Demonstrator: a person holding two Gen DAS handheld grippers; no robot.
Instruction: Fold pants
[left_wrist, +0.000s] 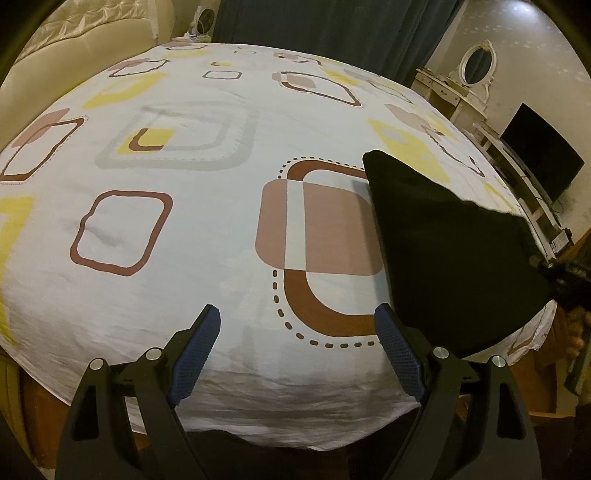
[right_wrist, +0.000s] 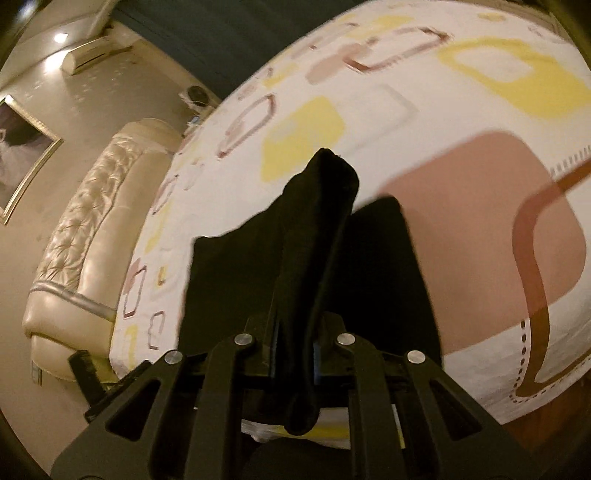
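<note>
Black pants (left_wrist: 450, 251) lie on the right part of the bed, with one side raised off the patterned sheet (left_wrist: 207, 236). In the right wrist view my right gripper (right_wrist: 295, 328) is shut on a bunched fold of the pants (right_wrist: 317, 221), which drapes over its fingers and hides the pads. The same gripper shows as a dark shape (left_wrist: 565, 273) at the far right edge of the left wrist view, with a hand (left_wrist: 576, 332) below it. My left gripper (left_wrist: 297, 312) hovers open over the bed's near edge, its blue pads (left_wrist: 199, 347) wide apart with nothing between them, just left of the pants.
A cream tufted headboard (right_wrist: 85, 229) runs along one side of the bed. A dark curtain (left_wrist: 332, 26) hangs behind it. A white dressing table with an oval mirror (left_wrist: 476, 66) and a black screen (left_wrist: 543, 155) stand beyond the far right edge.
</note>
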